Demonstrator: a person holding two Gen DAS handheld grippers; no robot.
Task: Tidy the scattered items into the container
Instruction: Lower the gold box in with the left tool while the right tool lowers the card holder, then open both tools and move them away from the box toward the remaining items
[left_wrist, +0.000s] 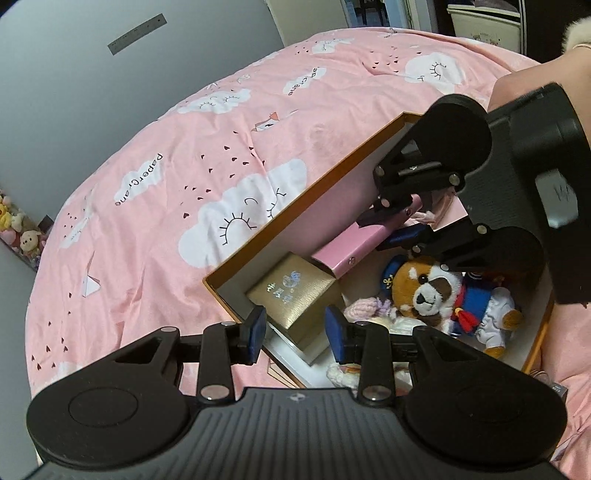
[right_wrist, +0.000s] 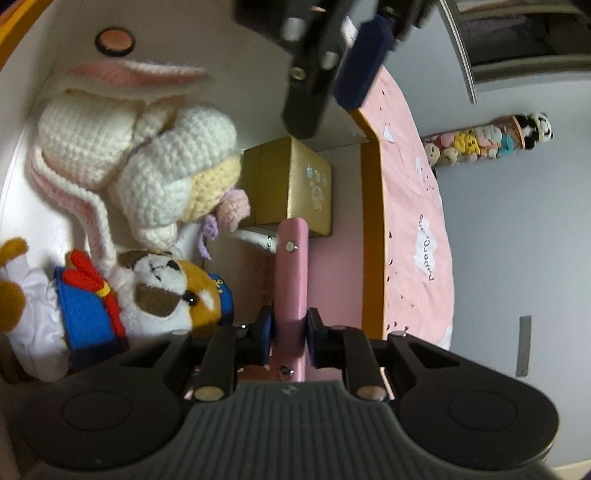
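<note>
Bedspread (left_wrist: 184, 155) carries the orange-rimmed box (left_wrist: 295, 201), where the right gripper (right_wrist: 290, 341), tilted downward, pinches the pink binder (right_wrist: 291, 280) standing beside the gold carton (left_wrist: 295, 295), while the left gripper (left_wrist: 295, 332) hovers spread and empty over its near corner.

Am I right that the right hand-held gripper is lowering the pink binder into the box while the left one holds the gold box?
Not quite: the left hand-held gripper holds nothing; its jaws stand open above the gold box, as the left wrist view shows. The right hand-held gripper does have the pink binder between its pads inside the box.
</note>
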